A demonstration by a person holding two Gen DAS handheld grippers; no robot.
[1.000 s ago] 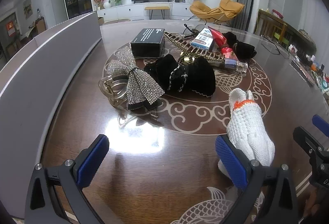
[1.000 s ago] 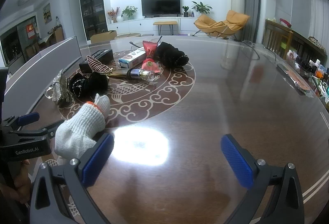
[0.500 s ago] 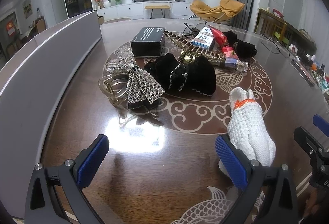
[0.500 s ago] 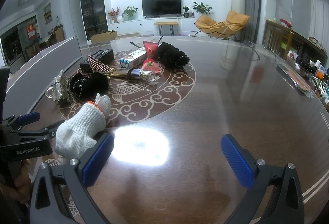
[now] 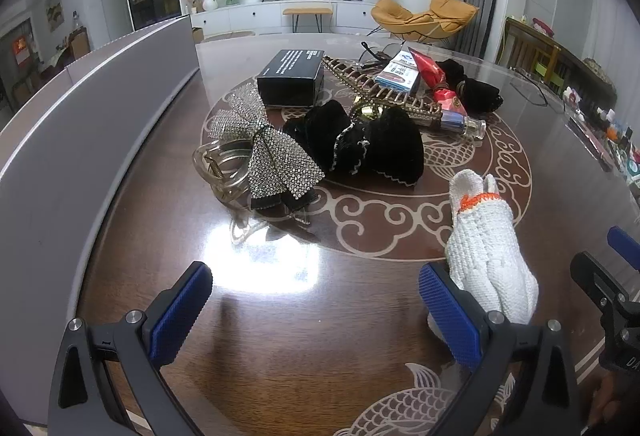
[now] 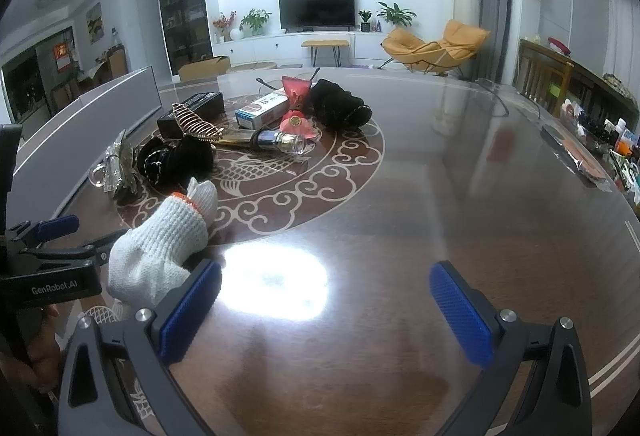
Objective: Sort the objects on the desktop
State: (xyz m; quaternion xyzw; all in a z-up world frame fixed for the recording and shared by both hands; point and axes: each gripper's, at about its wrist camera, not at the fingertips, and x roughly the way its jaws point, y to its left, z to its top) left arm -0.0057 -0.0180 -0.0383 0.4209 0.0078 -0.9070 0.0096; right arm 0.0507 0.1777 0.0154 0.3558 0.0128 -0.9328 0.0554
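Nothing has moved: both hand-held grippers, left (image 5: 314,310) and right (image 6: 326,306), hover wide and empty. Sorting unstarted; white glove (image 5: 486,252) at 3 o'clock, nearest target on tabletop (image 6: 460,204).

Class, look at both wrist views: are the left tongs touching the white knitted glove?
Cannot tell. In the left wrist view the left tongs stand open, and one blue pad overlaps the white knitted glove, hiding any gap.

Lower end of white knitted glove with orange cuff band (image 5: 490,260) hidden behind blue-padded finger (image 5: 448,310). Print on black rectangular box (image 5: 292,76) too small to read. Clear plastic hair claw (image 5: 224,166) partly covered by rhinestone bow clip (image 5: 272,152). Small items along table's far right edge (image 6: 612,144) blurred, cut off.
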